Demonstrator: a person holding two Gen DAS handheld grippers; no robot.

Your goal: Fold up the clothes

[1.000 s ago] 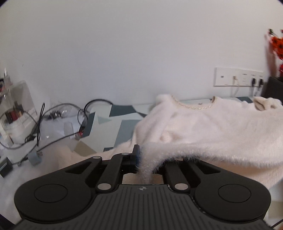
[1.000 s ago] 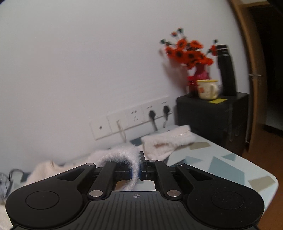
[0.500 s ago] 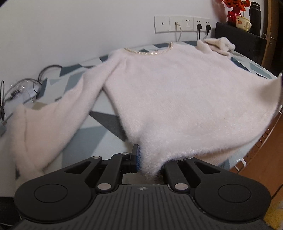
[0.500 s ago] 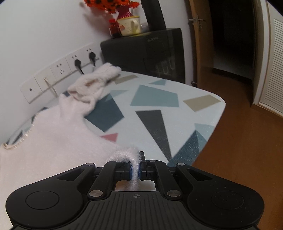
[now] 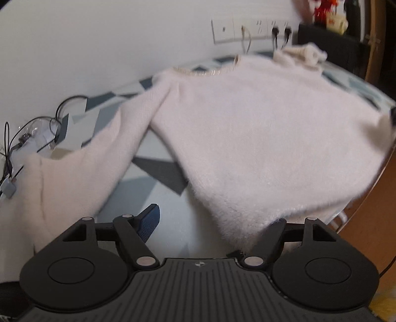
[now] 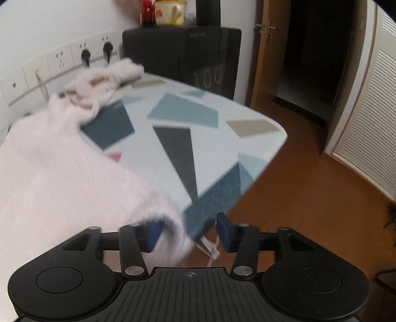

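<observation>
A fluffy pale pink sweater (image 5: pixel 259 138) lies spread front-up on the patterned table (image 5: pixel 153 173), neckline (image 5: pixel 205 71) toward the wall. Its one sleeve (image 5: pixel 81 161) trails to the near left; the other sleeve (image 6: pixel 104 79) is bunched by the sockets. My left gripper (image 5: pixel 212 228) is open at the near hem, and the hem covers its right finger. My right gripper (image 6: pixel 189 232) is open too, at the table's near edge. The sweater's (image 6: pixel 49 173) hem corner (image 6: pixel 173 223) hangs loose between its blue pads (image 6: pixel 224 231).
Cables and small adapters (image 5: pixel 29 138) lie at the table's far left. Wall sockets (image 5: pixel 247 29) with plugs run along the back. A black cabinet (image 6: pixel 183 52) with a mug (image 6: pixel 169 14) stands beyond the table's right end. Wooden floor (image 6: pixel 309 198) and a dark doorway lie to the right.
Both grippers were shut on the sweater's hem and have opened and let it go. The sweater has come down from being held up to lying spread on the table.
</observation>
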